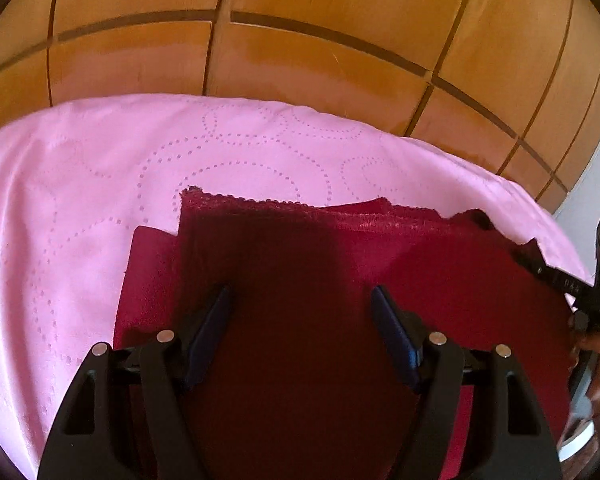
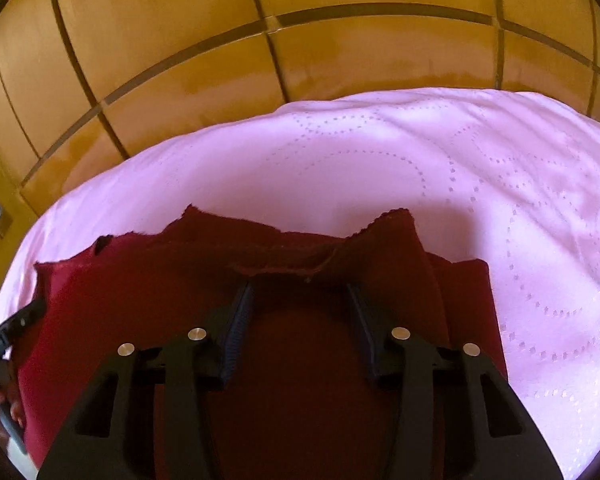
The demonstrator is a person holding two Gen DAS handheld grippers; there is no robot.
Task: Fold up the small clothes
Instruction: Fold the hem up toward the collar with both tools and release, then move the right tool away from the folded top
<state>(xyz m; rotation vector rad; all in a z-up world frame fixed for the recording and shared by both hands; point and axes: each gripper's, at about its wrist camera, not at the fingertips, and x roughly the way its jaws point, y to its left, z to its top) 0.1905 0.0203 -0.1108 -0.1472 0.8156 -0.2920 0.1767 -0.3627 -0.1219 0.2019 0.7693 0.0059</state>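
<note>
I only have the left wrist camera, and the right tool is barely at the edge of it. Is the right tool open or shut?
Observer: Open. The right wrist view shows the right tool with its fingers spread wide over the red garment.
Operator: Anything between the fingers?
Observer: No cloth is pinched. A rumpled hem lies just ahead of the fingertips.
Operator: What does the garment's far right corner look like?
Observer: It stands up in a small peak, with pink sheet beyond it.
</note>
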